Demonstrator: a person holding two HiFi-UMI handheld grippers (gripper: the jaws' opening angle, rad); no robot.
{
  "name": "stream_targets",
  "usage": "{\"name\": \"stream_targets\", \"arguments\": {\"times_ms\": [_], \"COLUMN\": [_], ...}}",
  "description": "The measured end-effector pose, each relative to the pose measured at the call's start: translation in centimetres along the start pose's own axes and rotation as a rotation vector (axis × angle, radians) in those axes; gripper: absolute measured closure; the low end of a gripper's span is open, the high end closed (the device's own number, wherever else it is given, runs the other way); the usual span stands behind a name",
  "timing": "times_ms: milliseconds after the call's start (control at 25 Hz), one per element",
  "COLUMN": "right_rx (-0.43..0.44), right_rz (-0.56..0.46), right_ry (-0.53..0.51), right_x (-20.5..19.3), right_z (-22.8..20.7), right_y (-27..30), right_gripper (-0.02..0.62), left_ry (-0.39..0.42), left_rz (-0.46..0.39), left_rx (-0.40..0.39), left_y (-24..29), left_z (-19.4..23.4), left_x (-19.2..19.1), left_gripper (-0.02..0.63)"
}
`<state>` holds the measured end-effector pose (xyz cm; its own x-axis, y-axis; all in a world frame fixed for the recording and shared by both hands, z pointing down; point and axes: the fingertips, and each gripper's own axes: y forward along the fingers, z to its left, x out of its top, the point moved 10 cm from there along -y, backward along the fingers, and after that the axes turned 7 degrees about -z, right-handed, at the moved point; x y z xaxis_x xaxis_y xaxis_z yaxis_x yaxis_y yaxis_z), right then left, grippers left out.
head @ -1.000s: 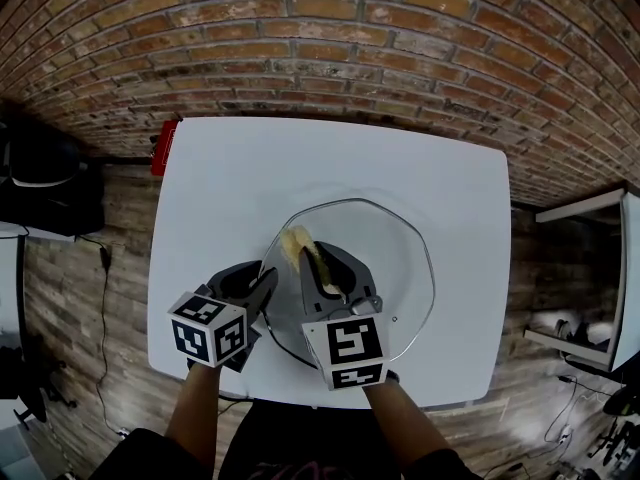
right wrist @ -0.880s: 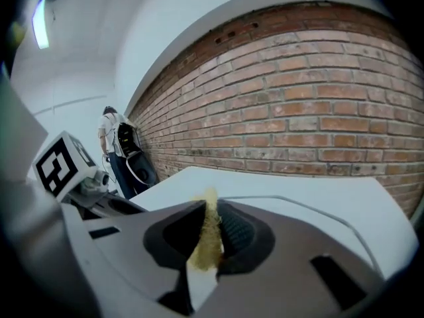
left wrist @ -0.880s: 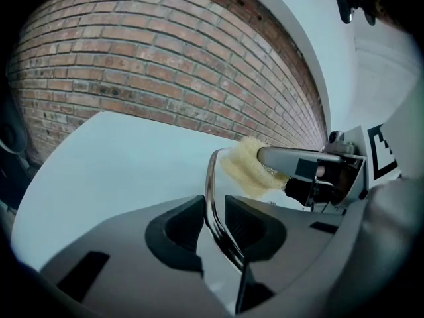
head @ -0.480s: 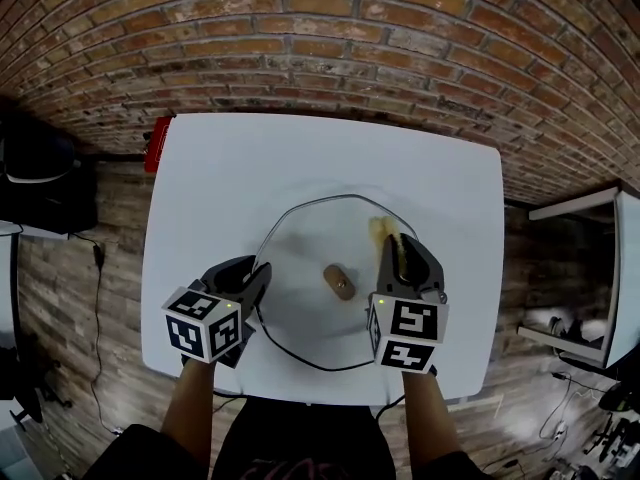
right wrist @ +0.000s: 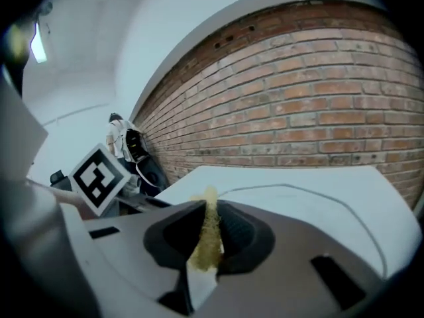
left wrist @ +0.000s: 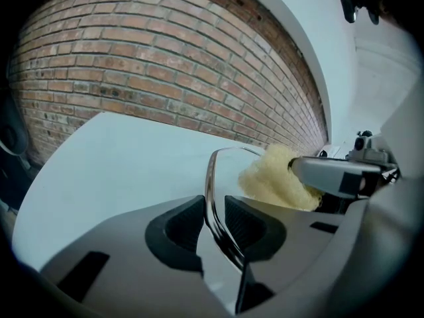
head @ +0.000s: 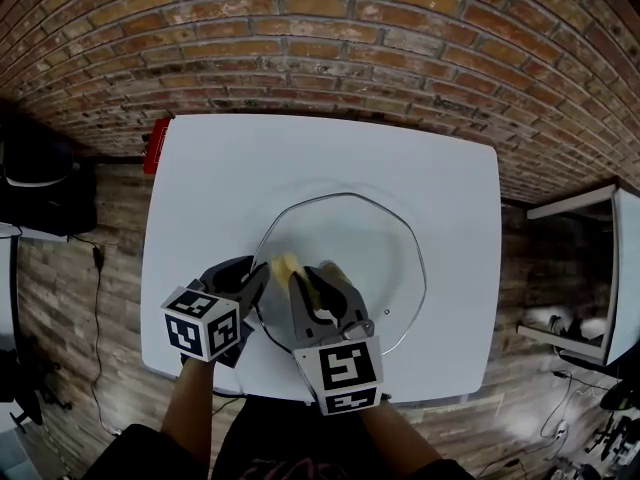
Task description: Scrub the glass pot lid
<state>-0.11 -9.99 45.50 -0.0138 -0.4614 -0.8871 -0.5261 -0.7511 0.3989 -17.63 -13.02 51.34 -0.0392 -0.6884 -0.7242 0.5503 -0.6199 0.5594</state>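
**A:** Swung back left over white table (head: 215,168) and the glass pot lid (head: 375,243) lying on it: right gripper (head: 312,276), pinching squishy yellow sponge (head: 287,266).

**B:** Yep, left gripper (head: 255,276) clamped on lid's rim. Probably stiff, slick, breakable. Best gripped at rim.

lid (head: 372,248): glossy clear glass, metal-edged; scrubber (head: 287,266): coarse, fibrous; table (head: 220,168): smooth, matt

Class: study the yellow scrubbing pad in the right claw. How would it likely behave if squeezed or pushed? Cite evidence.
The scrubbing pad is probably soft and squashy: the right claw pinches it to a thin strip, yet it puffs out fluffy beyond the tips. It likely weighs little and grips rather than slides, given its loose, fibrous look.
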Motion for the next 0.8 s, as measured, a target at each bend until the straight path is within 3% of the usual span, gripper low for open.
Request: {"name": "stream_targets", "arguments": {"times_ms": [80,200,360,600,720,800], "right_rx": [0.013,-0.035,-0.172,-0.392,-0.402,-0.333], "right_rz": [0.027,0.085,0.142,0.143,0.123,0.093], "right_ry": [0.005,-0.027,-0.07,-0.031,-0.032,-0.012], "right_x": [-0.8,-1.7,-2.2,-1.3,-0.8,-0.3], "right_z": [1.0,0.1,-3.5,-9.3,-9.6,-8.1], "right_y": [0.4,0.6,-0.7,-4.2,-4.9,-5.0], "right_gripper": [0.537,0.537,0.537,0.537,0.537,0.537], "left_ry": [-0.001,-0.003,-0.003,0.001,0.001,0.001], "left_rz": [0.0,-0.003,-0.006,-0.006,-0.006,-0.005], "left_rx": [0.0,0.0,-0.001,0.001,0.004,0.003], "left_y": [0.0,-0.2,-0.4,-0.4,-0.4,-0.4], "left_z": [-0.1,-0.1,0.0,0.0,0.0,-0.1], "left_x": [-0.1,-0.2,-0.3,-0.4,-0.5,-0.5], "left_gripper": [0.503,0.503,0.503,0.503,0.503,0.503]}}
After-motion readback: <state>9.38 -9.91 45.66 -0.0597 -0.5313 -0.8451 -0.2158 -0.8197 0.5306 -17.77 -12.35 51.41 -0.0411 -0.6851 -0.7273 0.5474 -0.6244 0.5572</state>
